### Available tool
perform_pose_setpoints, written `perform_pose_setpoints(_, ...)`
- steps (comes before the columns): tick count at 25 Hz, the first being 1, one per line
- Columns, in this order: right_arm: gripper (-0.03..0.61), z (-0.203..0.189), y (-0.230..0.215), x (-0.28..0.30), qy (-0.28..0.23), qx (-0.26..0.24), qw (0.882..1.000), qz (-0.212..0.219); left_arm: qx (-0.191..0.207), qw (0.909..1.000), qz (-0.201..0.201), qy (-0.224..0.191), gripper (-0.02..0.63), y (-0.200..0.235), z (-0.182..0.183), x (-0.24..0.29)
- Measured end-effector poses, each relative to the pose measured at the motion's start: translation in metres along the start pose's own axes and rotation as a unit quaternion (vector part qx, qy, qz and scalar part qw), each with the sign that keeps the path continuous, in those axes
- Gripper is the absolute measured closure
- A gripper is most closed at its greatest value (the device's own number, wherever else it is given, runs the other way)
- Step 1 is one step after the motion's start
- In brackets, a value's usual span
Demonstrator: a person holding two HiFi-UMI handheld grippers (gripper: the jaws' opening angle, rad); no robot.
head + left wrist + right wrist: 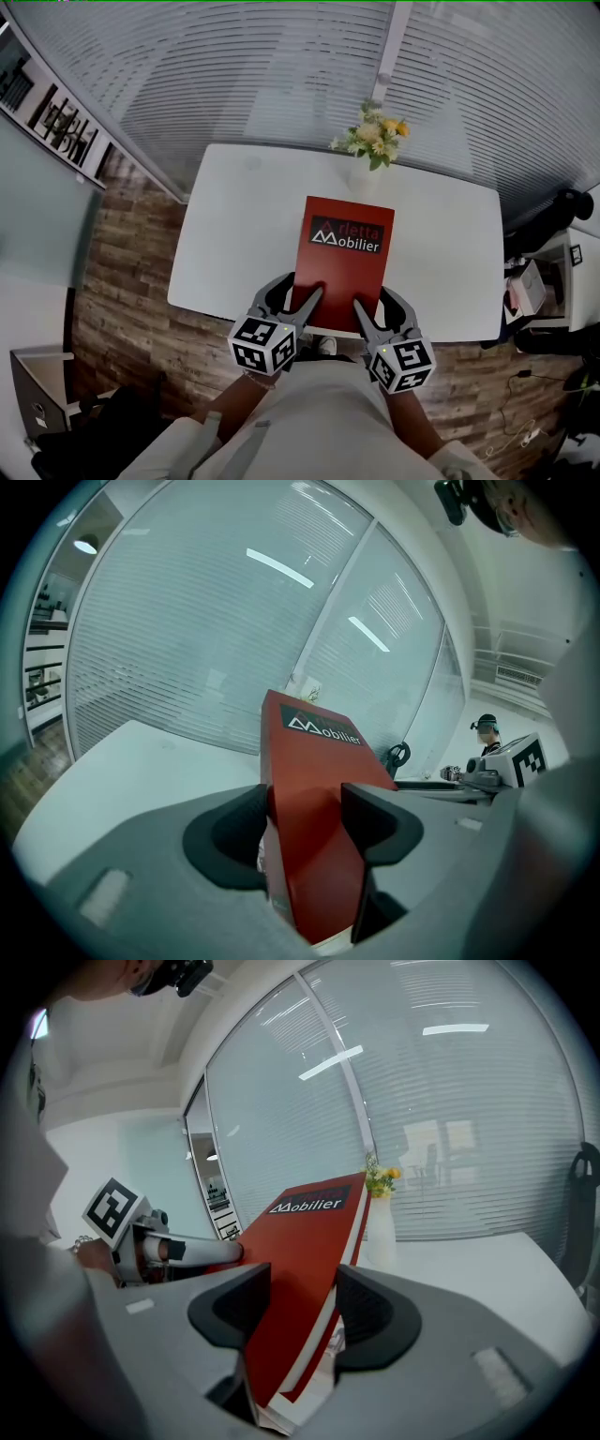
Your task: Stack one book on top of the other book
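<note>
White desk [234, 234] by the blinds is carrying a red book [345, 258] near its front edge. The left hand-held gripper [292, 292] and right hand-held gripper [380, 305] are both pinching the book's near edge. Another book may be hiding underneath; I cannot tell. If so, the next move is probably letting go gently.

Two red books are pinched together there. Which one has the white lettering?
The upper book, its cover facing up with the lettering; the lower book shows only a thin red edge and pages beneath it.
</note>
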State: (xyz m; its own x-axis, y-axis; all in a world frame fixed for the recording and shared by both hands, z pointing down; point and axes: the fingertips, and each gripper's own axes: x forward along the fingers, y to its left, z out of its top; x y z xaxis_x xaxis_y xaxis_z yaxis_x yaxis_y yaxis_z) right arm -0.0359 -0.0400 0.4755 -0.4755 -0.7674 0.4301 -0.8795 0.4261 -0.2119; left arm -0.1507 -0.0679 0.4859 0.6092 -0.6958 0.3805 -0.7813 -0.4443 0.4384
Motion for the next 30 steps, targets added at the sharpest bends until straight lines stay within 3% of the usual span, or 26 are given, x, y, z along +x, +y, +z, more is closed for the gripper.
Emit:
perform_pose_setpoints(17, 0.367, -0.018, -0.013, 0.011, 0.016, 0.013, 1.0, 0.017, -0.004, 0.9997, 0.019, 0.014, 0.362, 0.006, -0.017, 0.013)
perform_pose_setpoints(30, 0.368, -0.069, -0.019, 0.036, 0.06, 0.027, 0.998, 0.021, -0.04, 0.997, 0.027, 0.061, 0.362, 0.034, -0.069, 0.028)
